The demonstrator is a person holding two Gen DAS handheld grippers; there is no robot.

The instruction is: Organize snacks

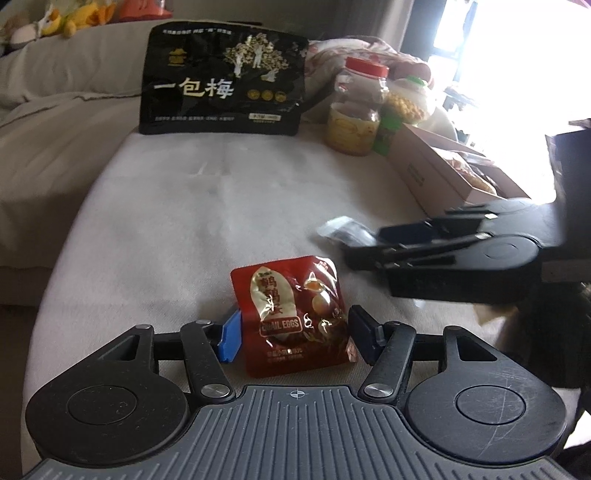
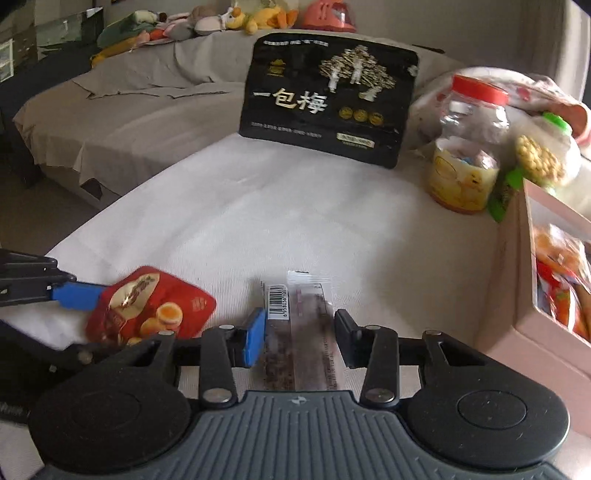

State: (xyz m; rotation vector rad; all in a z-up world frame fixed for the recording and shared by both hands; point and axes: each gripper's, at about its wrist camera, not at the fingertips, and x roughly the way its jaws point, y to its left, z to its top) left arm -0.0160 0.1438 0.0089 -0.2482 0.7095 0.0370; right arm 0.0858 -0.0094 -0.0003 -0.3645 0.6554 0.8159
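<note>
A red quail-egg packet (image 1: 291, 314) lies on the white cloth between the fingers of my left gripper (image 1: 293, 338), which is open around it. It also shows in the right wrist view (image 2: 147, 306). A clear long snack packet with a barcode (image 2: 299, 332) lies between the fingers of my right gripper (image 2: 299, 339), which is open around it. In the left wrist view the right gripper (image 1: 354, 243) reaches in from the right over that clear packet (image 1: 340, 229).
A cardboard box (image 2: 517, 295) holding orange and red snacks stands at the right. A big black plum bag (image 2: 328, 99), a red-lidded jar (image 2: 469, 147) and a bag of yellow snacks (image 2: 543, 158) stand at the back. A sofa with plush toys (image 2: 207, 22) lies beyond.
</note>
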